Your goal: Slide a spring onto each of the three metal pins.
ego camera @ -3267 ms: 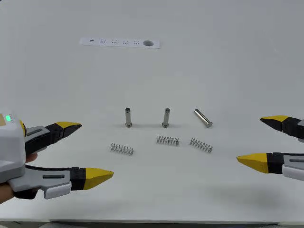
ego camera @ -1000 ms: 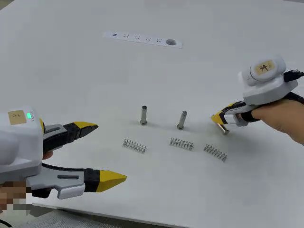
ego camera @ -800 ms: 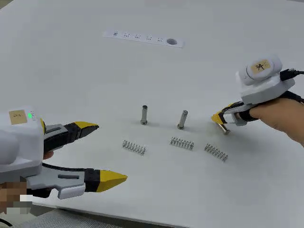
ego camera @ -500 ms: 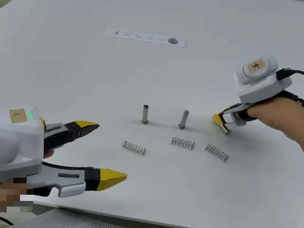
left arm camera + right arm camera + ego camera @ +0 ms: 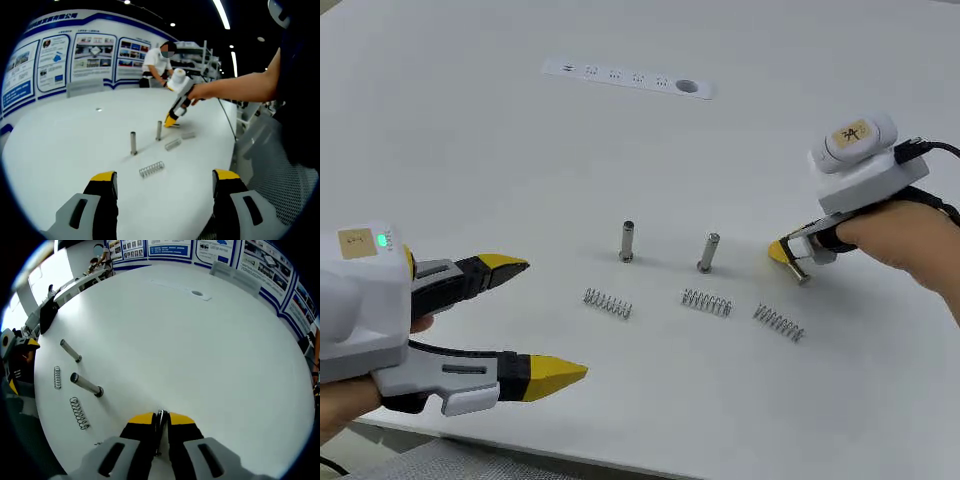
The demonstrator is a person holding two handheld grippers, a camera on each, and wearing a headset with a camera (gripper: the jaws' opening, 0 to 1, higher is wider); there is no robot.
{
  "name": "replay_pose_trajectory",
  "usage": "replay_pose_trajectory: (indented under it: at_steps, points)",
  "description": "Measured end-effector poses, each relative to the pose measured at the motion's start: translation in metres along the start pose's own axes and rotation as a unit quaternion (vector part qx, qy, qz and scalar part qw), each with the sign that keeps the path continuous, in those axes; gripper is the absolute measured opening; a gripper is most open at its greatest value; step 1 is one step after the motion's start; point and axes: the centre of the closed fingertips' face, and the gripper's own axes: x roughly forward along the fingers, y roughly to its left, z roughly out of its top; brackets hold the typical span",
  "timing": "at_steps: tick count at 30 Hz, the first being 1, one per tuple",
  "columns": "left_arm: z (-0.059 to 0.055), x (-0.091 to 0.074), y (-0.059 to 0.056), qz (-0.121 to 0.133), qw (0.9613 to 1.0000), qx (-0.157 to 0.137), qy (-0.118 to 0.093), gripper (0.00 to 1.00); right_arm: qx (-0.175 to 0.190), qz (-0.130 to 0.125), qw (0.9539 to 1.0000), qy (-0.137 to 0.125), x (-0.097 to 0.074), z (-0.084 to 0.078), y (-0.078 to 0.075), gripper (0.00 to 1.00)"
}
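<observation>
Nearest the person, the left gripper [image 5: 545,318] hangs low over the table [image 5: 470,150] with its jaws spread wide and nothing between them. Just ahead of its tips the three springs lie on their sides in a loose row: the first spring [image 5: 608,302] almost straight in front, the middle spring [image 5: 707,301] further to its right, the last spring [image 5: 779,322] furthest right again. Beyond the springs, two pins stand upright on their heads, the left pin [image 5: 627,241] and the middle pin [image 5: 708,252], both bare.

Out on the far right, the right gripper [image 5: 782,252] points down at the table with its jaws clamped on the third pin [image 5: 799,272], whose flanged end sticks out below the yellow tips. I cannot tell if that end touches the surface. The last spring lies just short of those tips, on the person's side. Well beyond everything, a white socket strip [image 5: 625,79] lies flat.

By the look of it, no spring is on a pin yet. This seems to be the opening step, taking hold of the one pin that is not standing. Next I would expect the free left gripper to pinch a spring, likely the last one, and line its open end up with the pin's shaft, which calls for a steady hold and a fine aim.
</observation>
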Motion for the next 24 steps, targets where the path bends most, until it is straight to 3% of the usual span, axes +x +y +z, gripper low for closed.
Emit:
replay_pose_trajectory:
  at_steps: [9,13,18,24]
  points:
    - [0.002,0.001,0.0,-0.001,1.0,0.002,-0.002,0.79,0.033,-0.003,0.9994,0.013,0.0,-0.001,0.0,0.09]
    - [0.004,0.001,-0.001,-0.002,1.0,0.004,-0.004,0.79,0.057,0.0,0.9983,0.006,0.0,-0.001,-0.002,0.08]
    - [0.007,0.0,-0.003,-0.002,1.0,0.007,-0.007,0.78,0.063,-0.001,0.998,0.001,-0.001,-0.001,-0.001,0.08]
    - [0.01,-0.002,-0.001,0.001,0.9999,0.013,-0.009,0.78,0.051,-0.004,0.9985,-0.017,-0.014,0.001,0.006,0.08]
